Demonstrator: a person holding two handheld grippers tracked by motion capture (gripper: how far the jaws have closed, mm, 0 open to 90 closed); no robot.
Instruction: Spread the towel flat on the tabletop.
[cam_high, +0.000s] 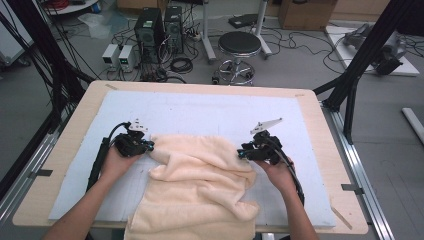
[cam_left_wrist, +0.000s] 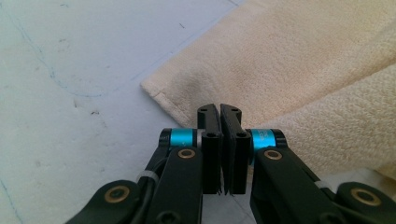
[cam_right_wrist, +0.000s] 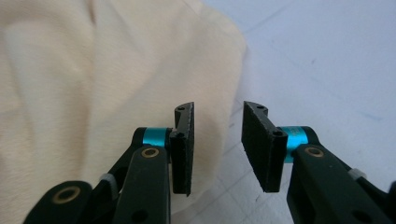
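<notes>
Towel (cam_high: 200, 185) lies rumpled between both grippers: left gripper (cam_left_wrist: 220, 112) closed with nothing gripped beside its far-left corner, right gripper (cam_right_wrist: 217, 116) parted, empty, at the far-right edge.

A lab is indicated: beyond the padded table (cam_high: 320, 150), computer towers (cam_high: 159, 29), bench power supplies (cam_high: 118, 55), tangled cables (cam_high: 181, 65) and a stool (cam_high: 239, 50) are seen.

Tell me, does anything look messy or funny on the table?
Yes. The cream towel is rumpled and folded unevenly, and its near end droops over the table edge. The white mat under it has faint blue scribbles and small specks. The left gripper is shut beside the towel's corner; the right gripper is open.
</notes>
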